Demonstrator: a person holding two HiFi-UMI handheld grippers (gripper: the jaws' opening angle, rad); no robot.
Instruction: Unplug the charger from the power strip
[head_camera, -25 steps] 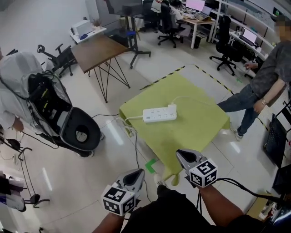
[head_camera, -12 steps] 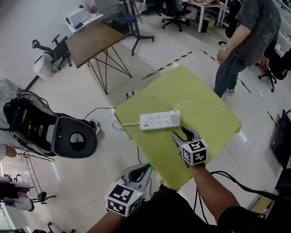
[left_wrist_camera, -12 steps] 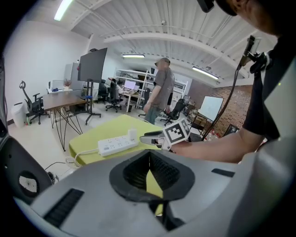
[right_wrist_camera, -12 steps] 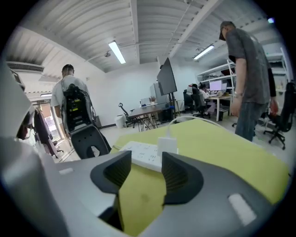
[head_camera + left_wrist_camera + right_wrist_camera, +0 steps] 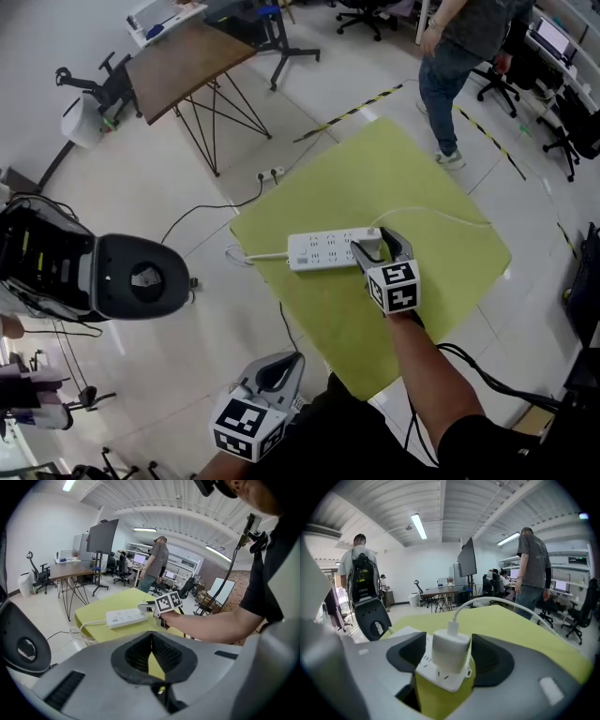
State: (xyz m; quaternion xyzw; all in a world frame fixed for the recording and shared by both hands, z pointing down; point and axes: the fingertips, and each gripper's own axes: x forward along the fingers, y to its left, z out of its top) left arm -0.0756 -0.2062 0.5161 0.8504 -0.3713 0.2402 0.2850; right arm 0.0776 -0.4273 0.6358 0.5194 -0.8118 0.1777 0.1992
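Observation:
A white power strip lies on the yellow-green table, with a white charger plugged into its right end and a white cable running off to the right. My right gripper has its jaws on either side of the charger. They are opening, and a gap shows between each pad and the charger. My left gripper hangs low, close to my body and short of the table, with its jaws together and nothing in them. The left gripper view shows the strip and the right gripper ahead.
A person stands past the table's far corner. A brown table on thin legs is at the upper left. A black round-topped device sits on the floor to the left. The strip's cord drops off the table's left edge.
My right gripper went forward from the table's near edge to the strip's right end, and its jaws opened round the charger. The left gripper sank lower in view. The person walked left.

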